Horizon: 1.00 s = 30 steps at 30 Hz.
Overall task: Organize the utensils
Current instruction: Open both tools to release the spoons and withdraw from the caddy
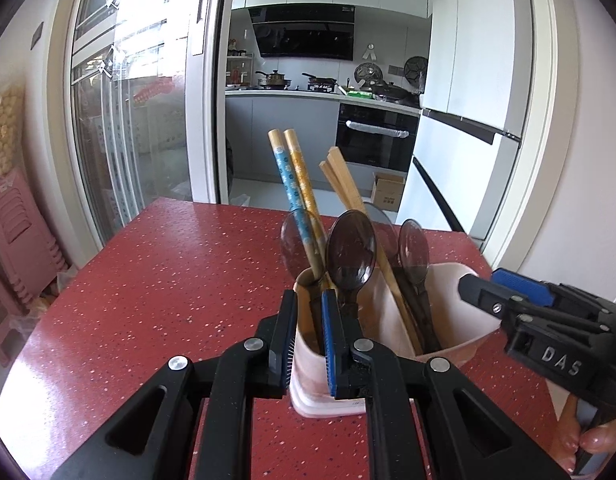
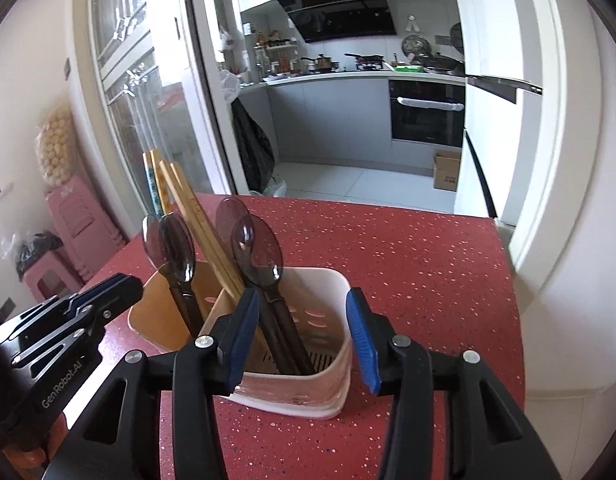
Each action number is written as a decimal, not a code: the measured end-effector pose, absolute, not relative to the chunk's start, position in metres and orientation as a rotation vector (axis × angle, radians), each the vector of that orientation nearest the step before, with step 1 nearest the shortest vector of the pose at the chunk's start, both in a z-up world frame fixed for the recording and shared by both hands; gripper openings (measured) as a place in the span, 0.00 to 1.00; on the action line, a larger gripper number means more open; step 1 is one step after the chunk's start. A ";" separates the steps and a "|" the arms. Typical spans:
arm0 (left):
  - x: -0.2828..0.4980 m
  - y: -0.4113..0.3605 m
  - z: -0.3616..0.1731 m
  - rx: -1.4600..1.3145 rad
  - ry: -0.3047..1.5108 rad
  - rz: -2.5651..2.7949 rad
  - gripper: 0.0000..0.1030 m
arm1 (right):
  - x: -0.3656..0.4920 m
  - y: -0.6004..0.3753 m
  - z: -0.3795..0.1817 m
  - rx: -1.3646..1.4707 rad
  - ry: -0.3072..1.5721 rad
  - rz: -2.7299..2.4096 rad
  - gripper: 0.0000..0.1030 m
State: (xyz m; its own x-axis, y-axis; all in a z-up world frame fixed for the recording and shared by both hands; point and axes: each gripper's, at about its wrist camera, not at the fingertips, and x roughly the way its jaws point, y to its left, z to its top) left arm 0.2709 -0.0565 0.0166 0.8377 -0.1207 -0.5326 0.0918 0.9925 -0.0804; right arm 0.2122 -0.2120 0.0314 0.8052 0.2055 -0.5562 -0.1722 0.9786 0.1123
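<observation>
Your left tongs (image 1: 309, 334) clamped the wall of the pale pink plastic utensil holder (image 2: 327, 360) near the red speckled counter's (image 2: 427, 280) near edge. Your right tongs (image 2: 302, 340) hung released, straddling dark translucent spoons (image 2: 256, 248). The sorting looked nearly finished; next, withdraw cleanly.

Four dark spoons (image 2: 256, 249), four chopsticks (image 1: 296, 184) and one pink holder (image 2: 331, 312) stand on one red table (image 2: 427, 264).

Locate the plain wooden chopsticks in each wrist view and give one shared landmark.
Left wrist: plain wooden chopsticks at centre, leaning up-left, right of the patterned chopsticks.
Right wrist: left of centre, between the dark spoons.
Shared landmark: the pink utensil holder.
</observation>
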 end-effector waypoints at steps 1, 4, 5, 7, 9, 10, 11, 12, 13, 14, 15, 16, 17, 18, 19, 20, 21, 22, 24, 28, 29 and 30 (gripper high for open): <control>0.270 -0.056 0.017 -0.048 0.570 -0.109 0.41 | 0.211 -0.213 0.032 0.063 0.605 0.203 0.48; 0.266 -0.053 0.016 -0.043 0.577 -0.095 0.41 | 0.207 -0.215 0.033 0.078 0.613 0.197 0.49; 0.265 -0.051 0.016 -0.045 0.579 -0.093 0.41 | 0.206 -0.215 0.033 0.081 0.616 0.192 0.49; 0.263 -0.049 0.016 -0.050 0.588 -0.087 0.41 | 0.203 -0.216 0.032 0.084 0.626 0.178 0.50; 0.260 -0.046 0.016 -0.055 0.588 -0.082 0.41 | 0.200 -0.217 0.030 0.086 0.635 0.173 0.50; 0.260 -0.045 0.017 -0.056 0.585 -0.079 0.41 | 0.198 -0.217 0.029 0.086 0.640 0.172 0.50; 0.259 -0.044 0.017 -0.057 0.583 -0.078 0.41 | 0.197 -0.216 0.030 0.084 0.642 0.171 0.50; 0.257 -0.043 0.017 -0.055 0.582 -0.077 0.41 | 0.196 -0.216 0.030 0.083 0.643 0.170 0.51; 0.256 -0.041 0.017 -0.054 0.582 -0.077 0.41 | 0.194 -0.216 0.030 0.081 0.646 0.171 0.51; 0.255 -0.041 0.017 -0.053 0.583 -0.077 0.41 | 0.193 -0.217 0.031 0.082 0.649 0.170 0.52; 0.254 -0.040 0.017 -0.051 0.585 -0.077 0.41 | 0.192 -0.217 0.031 0.085 0.652 0.169 0.52; 0.253 -0.040 0.017 -0.048 0.586 -0.078 0.41 | 0.191 -0.218 0.031 0.089 0.656 0.168 0.52; 0.252 -0.039 0.017 -0.044 0.586 -0.076 0.41 | 0.191 -0.219 0.031 0.093 0.659 0.167 0.52; 0.251 -0.038 0.017 -0.042 0.586 -0.075 0.41 | 0.190 -0.220 0.031 0.097 0.663 0.164 0.52; 0.249 -0.037 0.016 -0.039 0.586 -0.076 0.41 | 0.189 -0.221 0.032 0.100 0.664 0.161 0.52; 0.248 -0.037 0.016 -0.038 0.587 -0.076 0.41 | 0.188 -0.222 0.032 0.102 0.666 0.158 0.52; 0.247 -0.036 0.016 -0.036 0.589 -0.075 0.41 | 0.187 -0.222 0.032 0.103 0.668 0.156 0.52; 0.246 -0.035 0.016 -0.036 0.591 -0.074 0.41 | 0.186 -0.223 0.032 0.103 0.670 0.155 0.52; 0.244 -0.033 0.015 -0.043 0.598 -0.070 0.41 | 0.183 -0.224 0.032 0.105 0.675 0.150 0.52; 0.239 -0.028 0.012 -0.056 0.612 -0.067 0.59 | 0.176 -0.223 0.031 0.099 0.683 0.152 0.52; 0.237 -0.026 0.011 -0.057 0.617 -0.065 1.00 | 0.174 -0.223 0.031 0.098 0.683 0.151 0.52; 0.234 -0.025 0.011 -0.061 0.613 -0.048 1.00 | 0.172 -0.223 0.030 0.097 0.684 0.149 0.52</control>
